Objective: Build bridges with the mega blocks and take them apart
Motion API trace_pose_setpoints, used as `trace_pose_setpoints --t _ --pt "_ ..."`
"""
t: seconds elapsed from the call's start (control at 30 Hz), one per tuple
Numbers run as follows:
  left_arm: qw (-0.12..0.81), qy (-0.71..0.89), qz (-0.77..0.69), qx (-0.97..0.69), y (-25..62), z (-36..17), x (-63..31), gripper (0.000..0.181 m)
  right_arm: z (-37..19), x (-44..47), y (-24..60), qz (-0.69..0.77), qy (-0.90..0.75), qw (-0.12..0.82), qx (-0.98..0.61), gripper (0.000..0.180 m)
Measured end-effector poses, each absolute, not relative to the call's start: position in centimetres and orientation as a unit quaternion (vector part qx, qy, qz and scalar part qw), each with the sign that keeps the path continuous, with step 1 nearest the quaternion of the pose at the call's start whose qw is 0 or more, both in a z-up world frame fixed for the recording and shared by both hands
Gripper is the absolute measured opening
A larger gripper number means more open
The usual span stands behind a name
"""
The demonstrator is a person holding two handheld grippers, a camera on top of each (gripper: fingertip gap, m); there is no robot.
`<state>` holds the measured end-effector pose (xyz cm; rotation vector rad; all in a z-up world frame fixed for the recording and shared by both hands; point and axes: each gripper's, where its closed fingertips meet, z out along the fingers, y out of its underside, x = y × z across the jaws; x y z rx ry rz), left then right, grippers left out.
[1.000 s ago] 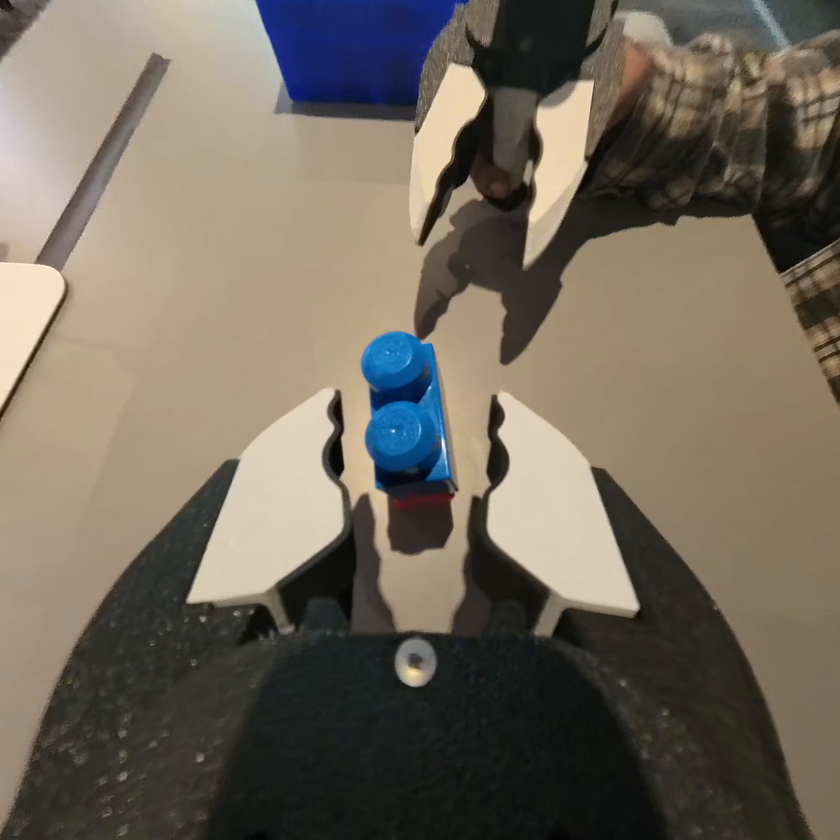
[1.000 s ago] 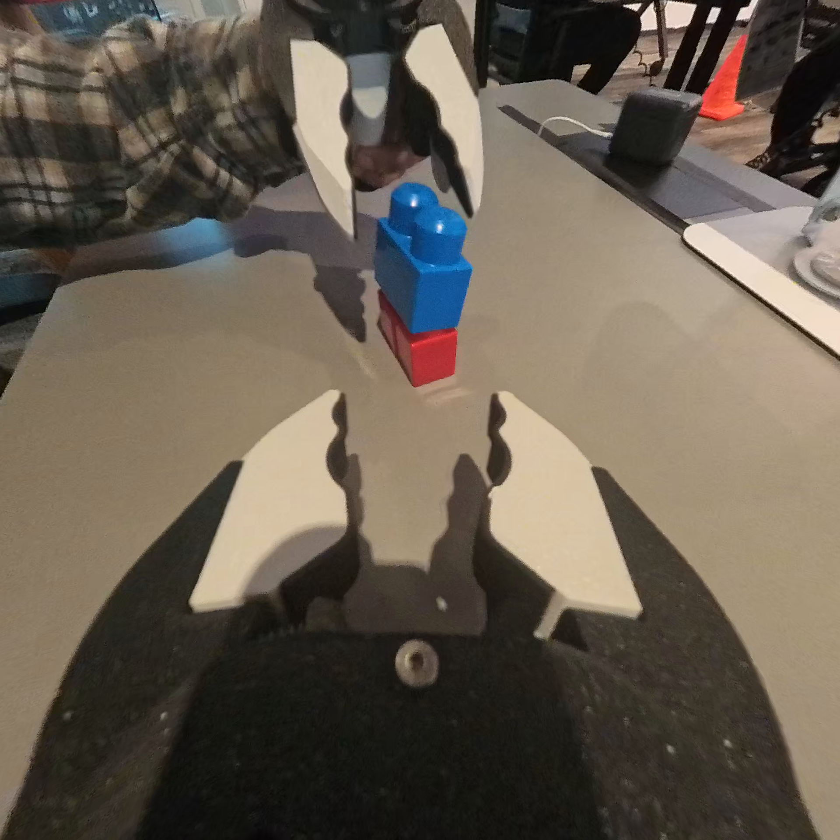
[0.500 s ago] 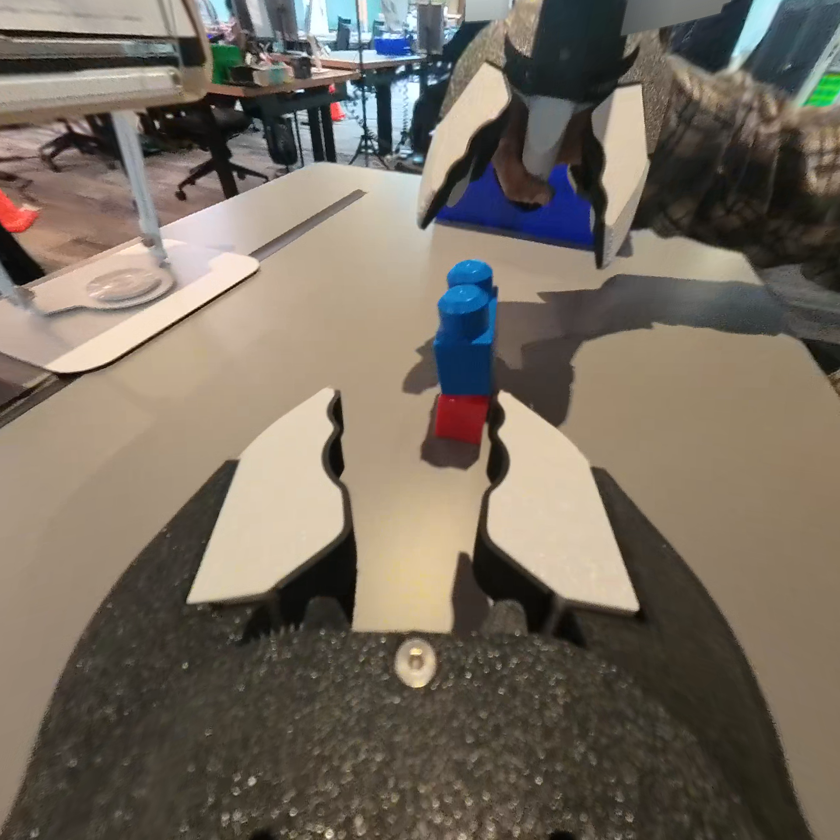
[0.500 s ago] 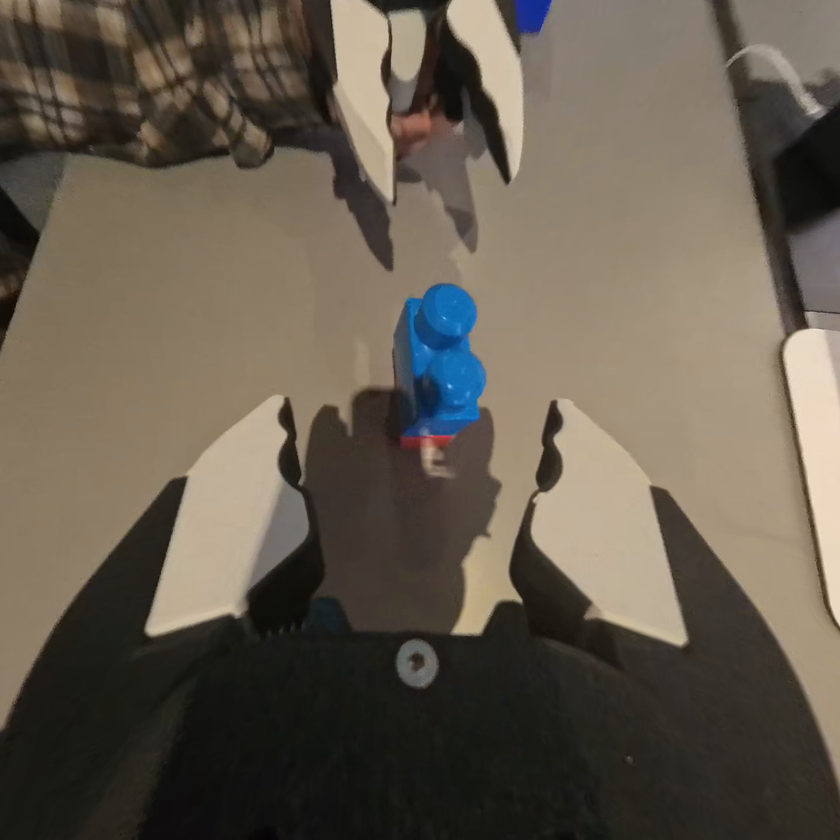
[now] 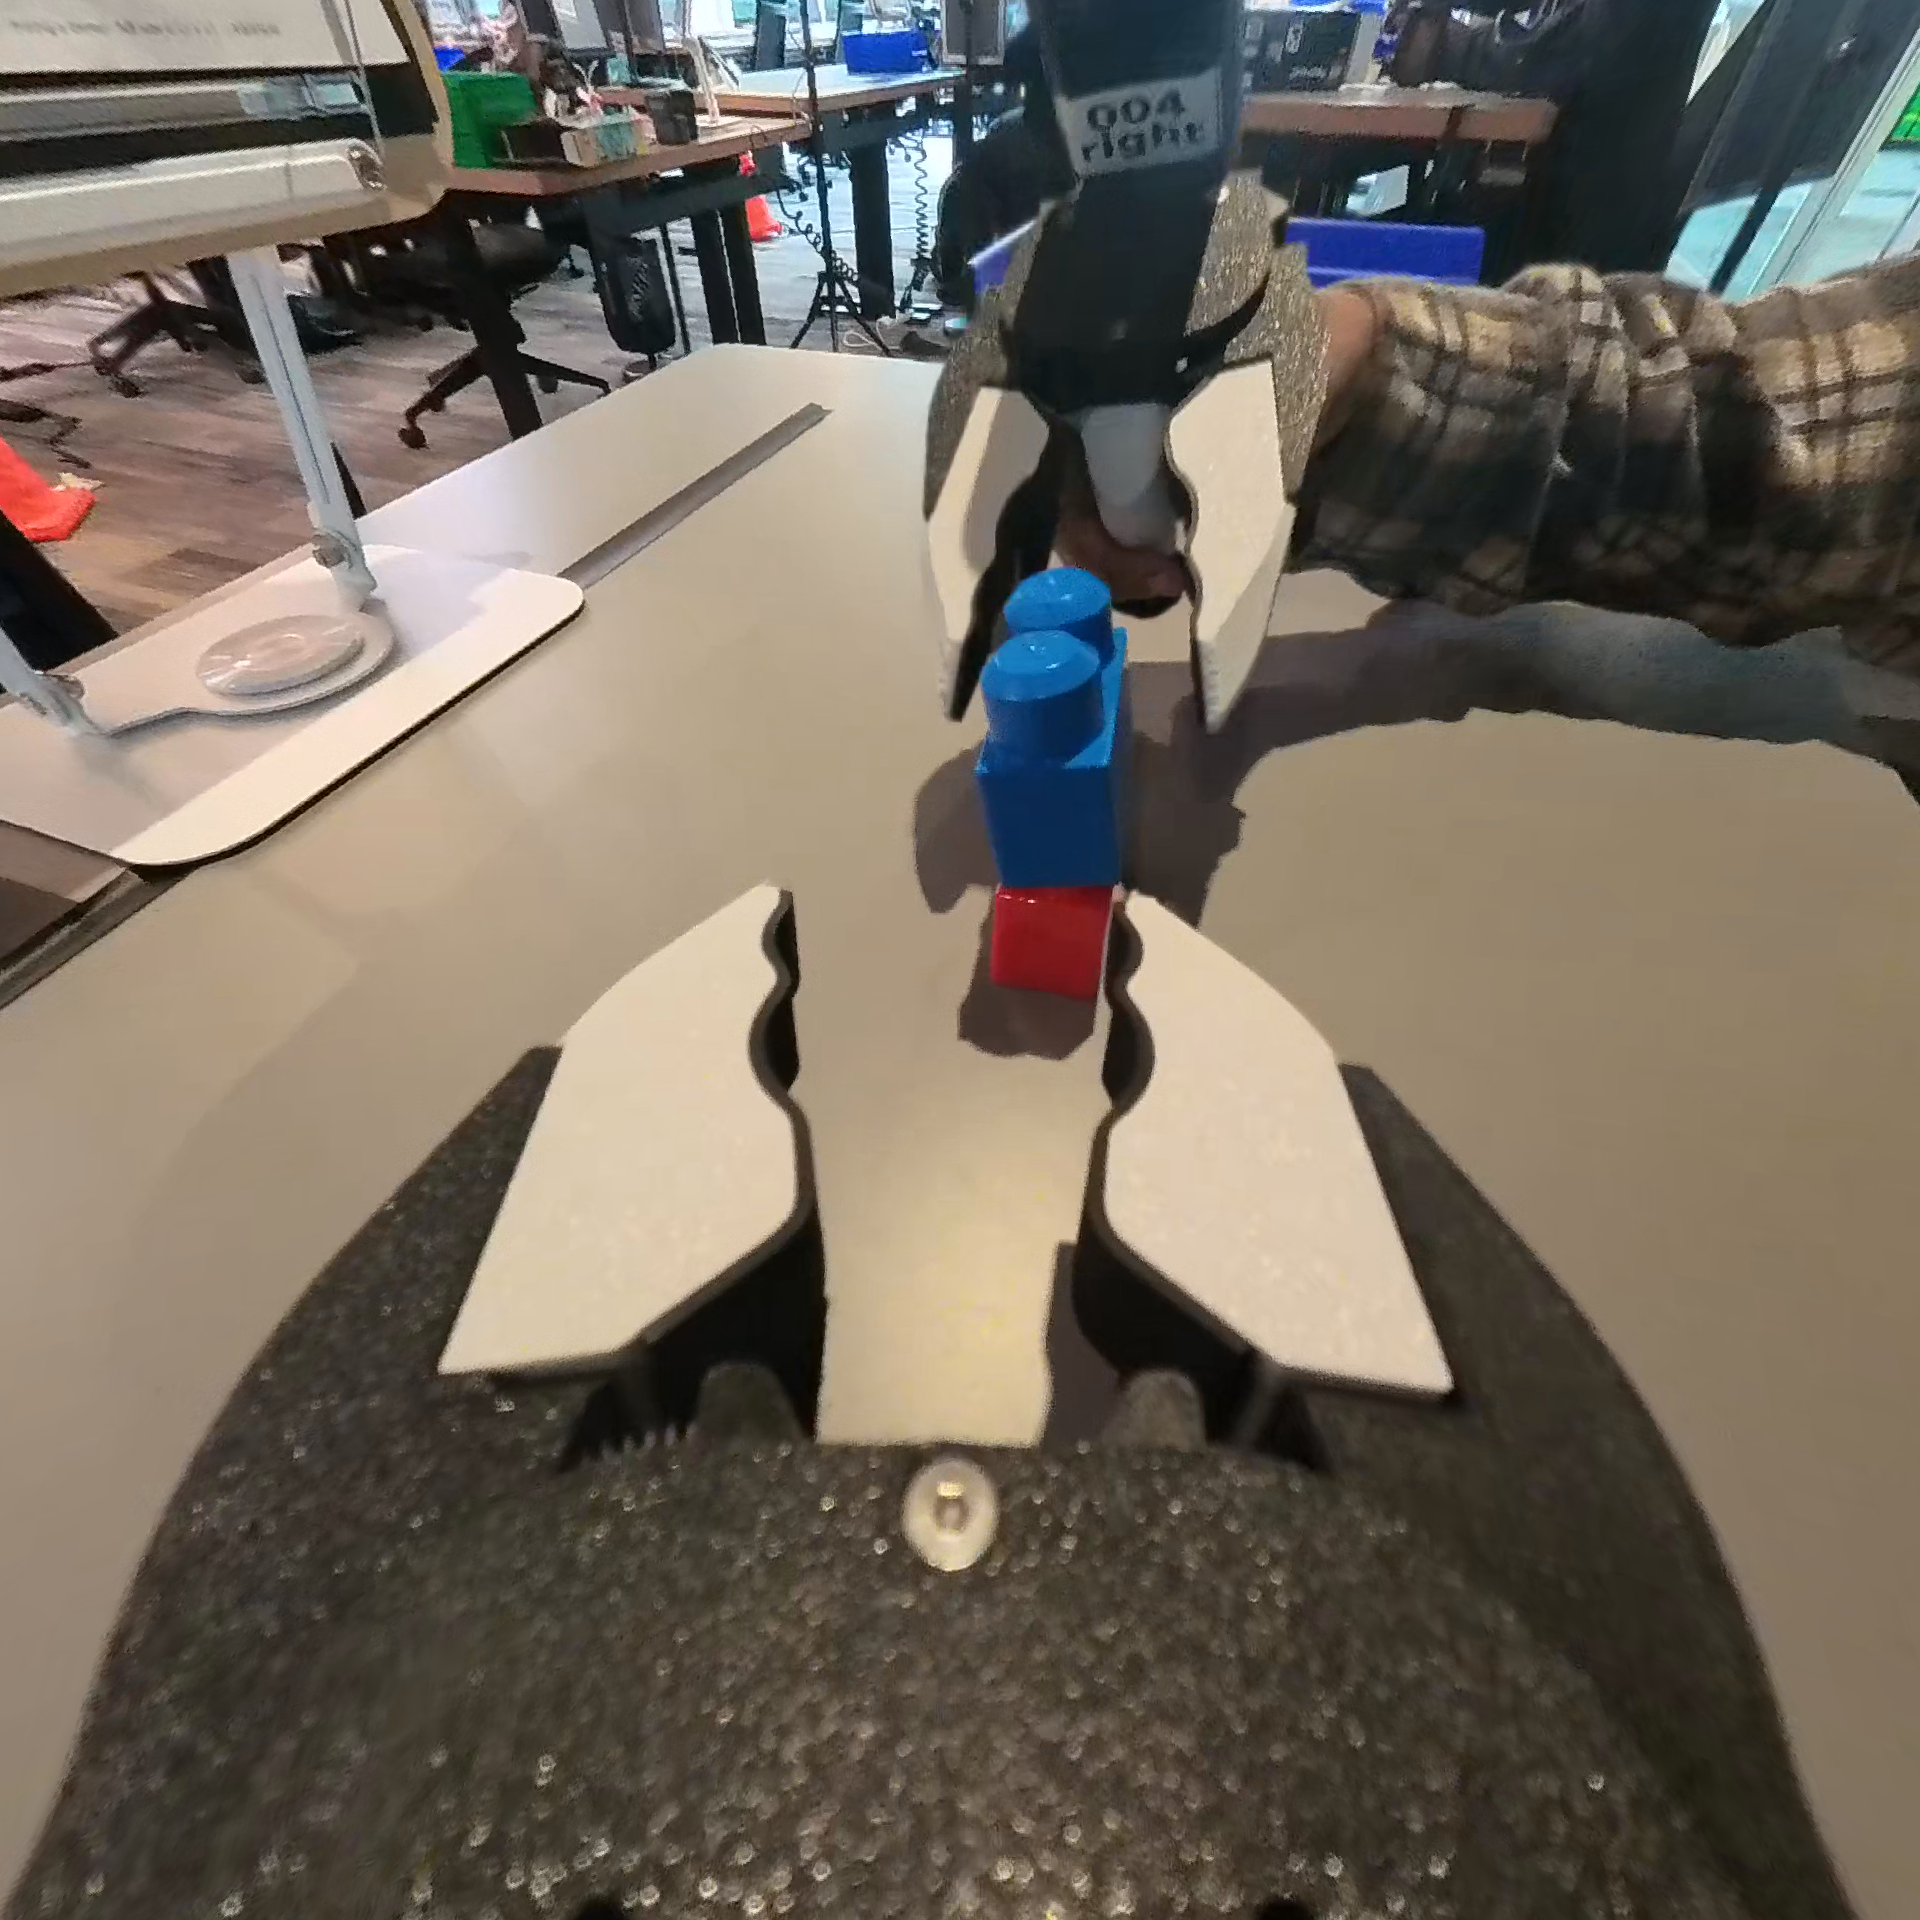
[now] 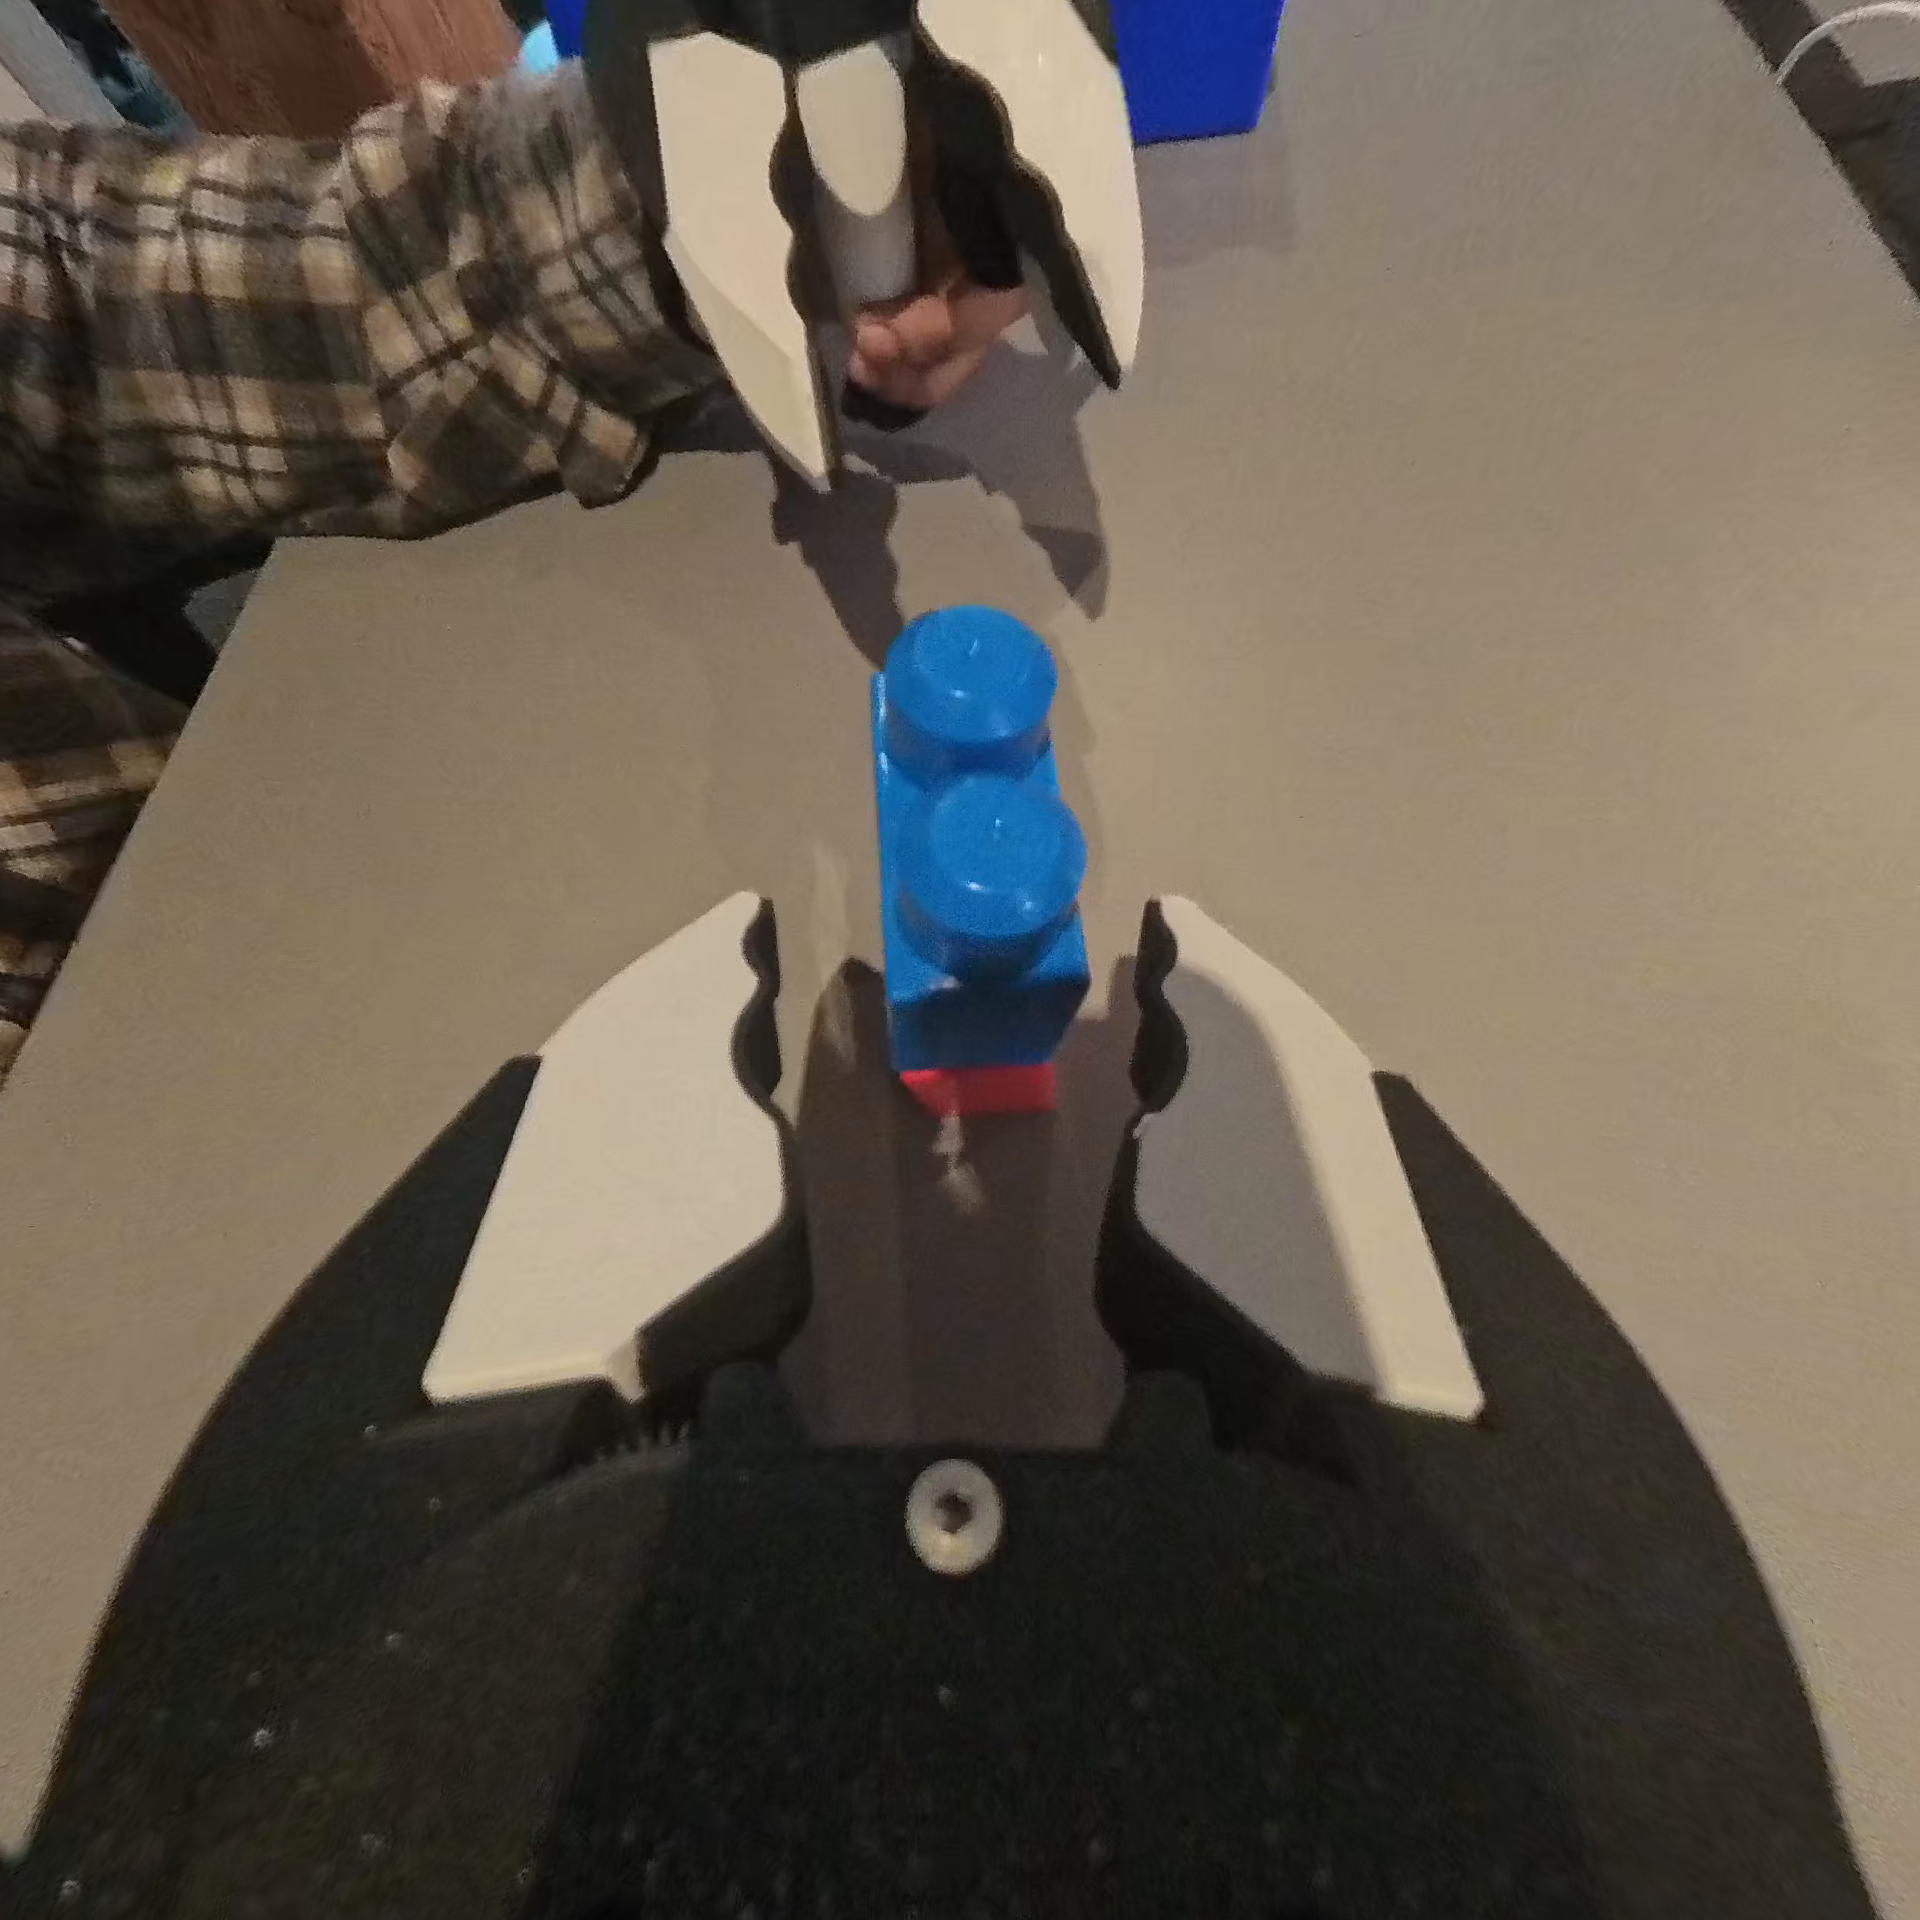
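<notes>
Blue block atop red block — right gripper bears a label.

We've got glossy smooth plastic on the blue block and red block, sitting on a matt desk; plaid cloth sleeve.

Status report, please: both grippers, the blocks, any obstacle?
Left gripper open, low beside red block. Right gripper open, above blue block. Blue stacked on red, ungripped. Nothing in the way.
</notes>
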<state>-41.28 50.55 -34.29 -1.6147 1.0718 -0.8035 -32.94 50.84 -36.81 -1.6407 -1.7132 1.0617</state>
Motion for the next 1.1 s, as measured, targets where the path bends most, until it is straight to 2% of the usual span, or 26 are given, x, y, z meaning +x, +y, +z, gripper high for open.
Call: trace_pose_setpoints --t 0.13,0.23,0.27,0.67,0.87,1.1 --pt "0.492 0.447 -0.332 -0.67 50.4 -34.7 -40.8 0.056 -37.4 -33.6 50.6 0.401 -0.631 0.271 -0.606 0.058" --pt "0.474 0.463 -0.317 -0.679 50.3 -35.7 -40.2 0.058 -37.3 -33.9 50.7 0.401 -0.633 0.28 -0.6 0.038" --pt "0.469 0.469 -0.31 -0.681 50.2 -36.0 -39.9 0.059 -37.3 -33.9 50.6 0.4 -0.635 0.282 -0.598 0.037" --pt "0.361 0.562 -0.188 -0.721 50.2 -41.9 -35.6 0.065 -37.4 -33.7 50.5 0.37 -0.652 0.292 -0.594 0.036" --pt "0.32 0.58 -0.2 -0.722 50.4 -42.9 -34.0 0.038 -37.3 -33.8 50.3 0.382 -0.645 0.293 -0.593 0.036" --pt "0.329 0.592 -0.213 -0.705 50.1 -42.4 -33.6 0.036 -37.3 -33.3 50.0 0.386 -0.648 0.278 -0.594 0.036"
